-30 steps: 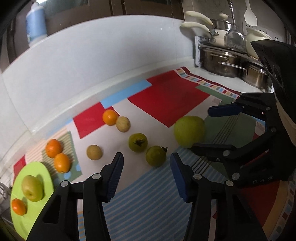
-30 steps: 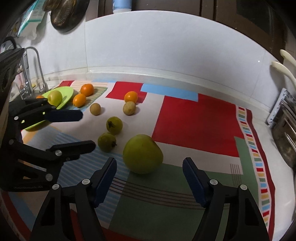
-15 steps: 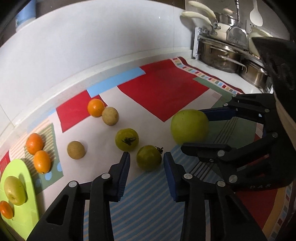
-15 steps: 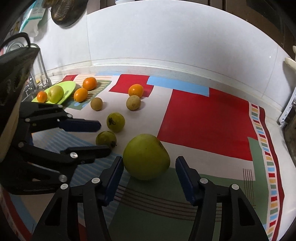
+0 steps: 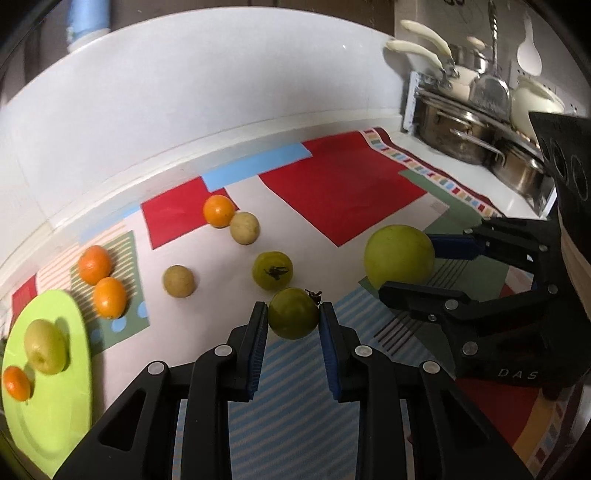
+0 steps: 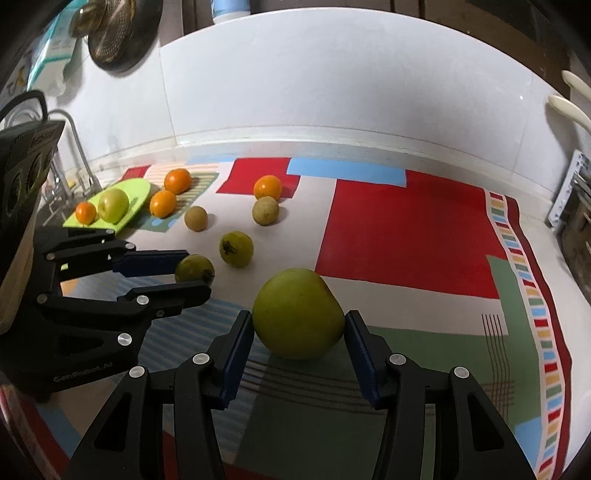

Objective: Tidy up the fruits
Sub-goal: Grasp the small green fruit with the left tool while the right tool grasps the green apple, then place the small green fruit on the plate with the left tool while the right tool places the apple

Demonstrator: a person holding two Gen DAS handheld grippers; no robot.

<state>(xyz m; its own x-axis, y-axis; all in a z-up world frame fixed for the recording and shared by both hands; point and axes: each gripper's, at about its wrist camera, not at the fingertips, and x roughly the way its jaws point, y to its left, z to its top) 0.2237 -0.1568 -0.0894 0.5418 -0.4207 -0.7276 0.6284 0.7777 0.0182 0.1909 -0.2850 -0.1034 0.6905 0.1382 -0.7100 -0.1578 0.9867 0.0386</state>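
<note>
My left gripper (image 5: 293,319) pinches a small green tomato (image 5: 293,313) on the patchwork mat (image 5: 343,188). Just right of that tomato, my right gripper (image 6: 298,325) clamps the large green apple (image 6: 299,314).

This is a home kitchen. Steel pots (image 5: 461,136) and cream-handled pans (image 5: 424,48) are stacked on a rack at the desk's far right, a faucet (image 6: 74,144) stands at the left, and a metal strainer (image 6: 114,33) hangs on the white tiled wall (image 6: 332,85). A patchwork mat (image 6: 406,229) covers the desk.
</note>
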